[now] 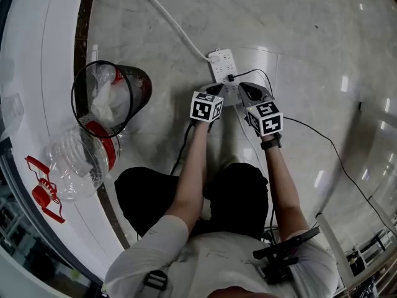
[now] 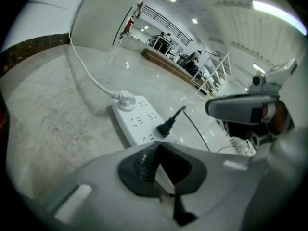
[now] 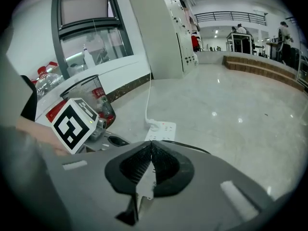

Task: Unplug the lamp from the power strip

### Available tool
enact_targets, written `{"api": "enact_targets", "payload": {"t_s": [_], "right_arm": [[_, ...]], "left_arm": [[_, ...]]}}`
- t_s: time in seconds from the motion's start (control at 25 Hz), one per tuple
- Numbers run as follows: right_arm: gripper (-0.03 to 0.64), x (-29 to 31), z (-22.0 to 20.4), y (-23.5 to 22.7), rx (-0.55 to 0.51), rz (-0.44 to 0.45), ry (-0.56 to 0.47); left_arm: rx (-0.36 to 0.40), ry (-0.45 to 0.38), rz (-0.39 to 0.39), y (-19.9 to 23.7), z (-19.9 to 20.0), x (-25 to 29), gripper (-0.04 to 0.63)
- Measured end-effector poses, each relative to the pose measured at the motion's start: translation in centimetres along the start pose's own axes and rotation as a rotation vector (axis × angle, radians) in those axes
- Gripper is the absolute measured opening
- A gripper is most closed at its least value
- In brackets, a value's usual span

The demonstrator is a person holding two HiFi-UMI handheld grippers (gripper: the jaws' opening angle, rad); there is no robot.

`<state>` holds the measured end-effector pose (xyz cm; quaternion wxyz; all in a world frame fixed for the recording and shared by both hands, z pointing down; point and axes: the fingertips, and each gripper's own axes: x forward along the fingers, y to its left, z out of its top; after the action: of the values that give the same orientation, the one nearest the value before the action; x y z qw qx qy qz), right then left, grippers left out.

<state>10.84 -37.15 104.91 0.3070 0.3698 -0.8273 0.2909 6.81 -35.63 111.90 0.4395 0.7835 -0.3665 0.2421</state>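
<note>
A white power strip (image 1: pixel 223 67) lies on the marble floor, with a white cord (image 1: pixel 167 17) running off to the upper left. A black plug (image 1: pixel 231 77) sits in the strip, and its thin black cable (image 1: pixel 335 154) trails away to the right. My left gripper (image 1: pixel 217 90) hovers just short of the strip's near end, jaws together and empty. My right gripper (image 1: pixel 246 89) hangs beside it, close to the black plug, also shut on nothing. The left gripper view shows the strip (image 2: pixel 139 121) and the black plug (image 2: pixel 166 127) just beyond the closed tips. No lamp is in sight.
A wire-mesh bin (image 1: pixel 108 98) lined with a clear bag stands to the left of the strip. A large clear plastic bottle (image 1: pixel 74 163) with a red cap lies by a curved white ledge (image 1: pixel 37 104). The person crouches over the floor.
</note>
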Motion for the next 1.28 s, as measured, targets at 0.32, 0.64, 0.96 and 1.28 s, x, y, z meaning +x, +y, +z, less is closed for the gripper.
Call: {"api": "enact_targets", "payload": {"t_s": [0.32, 0.64, 0.96, 1.28], "right_arm": [[0.019, 2.3, -0.8, -0.1, -0.022, -0.044, 0.014], [0.098, 5.8, -2.2, -0.4, -0.041, -0.061, 0.027], [0.063, 6.8, -1.6, -0.6, -0.078, -0.14, 0.01], [0.057, 6.8, -1.6, -0.7, -0.037, -0.16, 0.009]], "left_arm": [[-0.093, 0.039, -0.018, 0.6, -0.1, 0.6, -0.005], [-0.099, 0.035, -0.027, 0.6, -0.1, 0.6, -0.005], [-0.055, 0.042, -0.015, 0.3, -0.1, 0.7, -0.005], [-0.038, 0.046, 0.033, 0.3, -0.2, 0.8, -0.005]]}}
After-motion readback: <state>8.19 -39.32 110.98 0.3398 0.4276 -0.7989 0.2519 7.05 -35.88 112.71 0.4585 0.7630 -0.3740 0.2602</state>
